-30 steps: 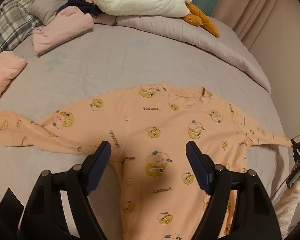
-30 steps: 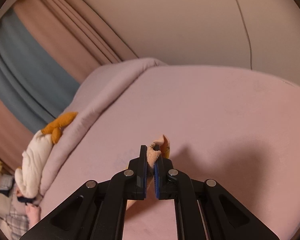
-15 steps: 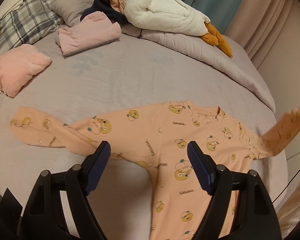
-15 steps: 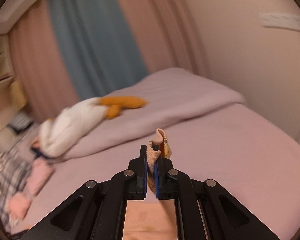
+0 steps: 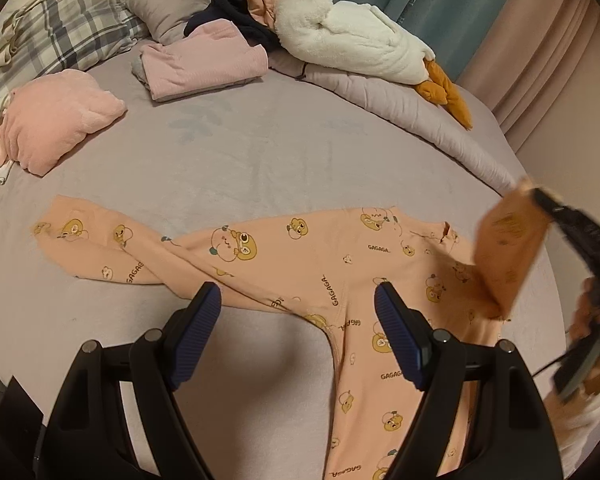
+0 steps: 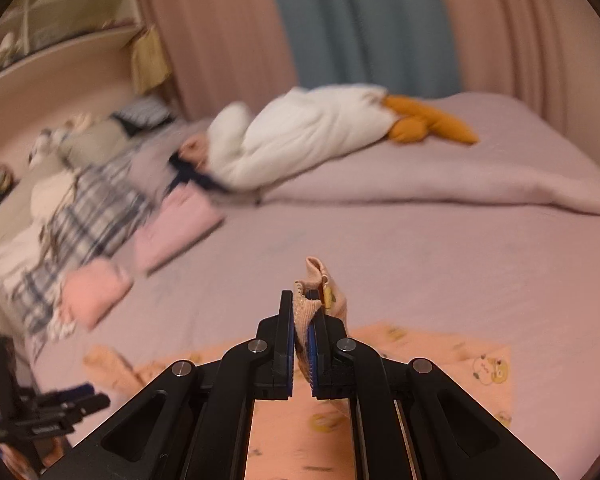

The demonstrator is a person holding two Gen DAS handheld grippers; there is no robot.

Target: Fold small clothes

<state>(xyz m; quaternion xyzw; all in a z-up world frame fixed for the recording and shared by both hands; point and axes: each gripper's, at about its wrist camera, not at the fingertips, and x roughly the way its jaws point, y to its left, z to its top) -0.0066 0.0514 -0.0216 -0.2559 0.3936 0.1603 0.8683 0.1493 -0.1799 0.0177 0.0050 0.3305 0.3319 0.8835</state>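
The peach cotton romper printed with yellow bears (image 5: 320, 272) lies flat on the mauve bed (image 5: 240, 152), body at the centre of the left wrist view. The right gripper (image 6: 302, 312), jaws clamped on the ribbed sleeve cuff (image 6: 305, 308), carries that sleeve (image 5: 508, 248) raised at 3 o'clock. The left gripper (image 5: 298, 332) hovers over the waist, jaws wide, holding nothing. To fold well, I judge the cuff should travel toward 9 o'clock across the chest and land flat, while the left jaws pin the body near the shoulder seam so the fabric cannot drag.
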